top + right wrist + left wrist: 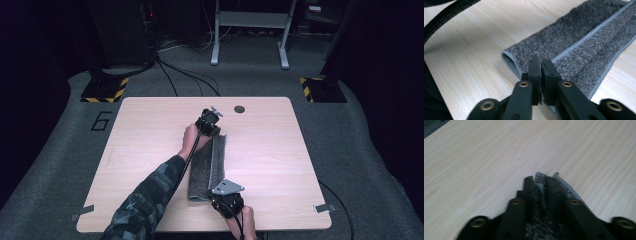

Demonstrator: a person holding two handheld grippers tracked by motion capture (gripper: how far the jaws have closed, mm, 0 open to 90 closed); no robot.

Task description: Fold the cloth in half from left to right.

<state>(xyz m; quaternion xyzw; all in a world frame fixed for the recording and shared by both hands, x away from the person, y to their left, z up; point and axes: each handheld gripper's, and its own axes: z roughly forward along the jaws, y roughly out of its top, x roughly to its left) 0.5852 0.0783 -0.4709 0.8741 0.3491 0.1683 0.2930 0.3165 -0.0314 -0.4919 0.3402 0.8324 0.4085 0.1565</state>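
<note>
Folding step: grey towel (206,165) pinched at both ends by left gripper (539,181) and right gripper (541,65); release onto worktop (150,145) judged next.

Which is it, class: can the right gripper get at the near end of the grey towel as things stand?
Probably yes: the right gripper already sits at the towel's near end on the table, nothing between.

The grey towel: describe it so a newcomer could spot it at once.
On the light wooden table, look right of centre between the two grippers. The grey towel lies there as a long folded strip running away from the person. Fuzzy, with a paler edge band, it is the lone cloth.
</note>
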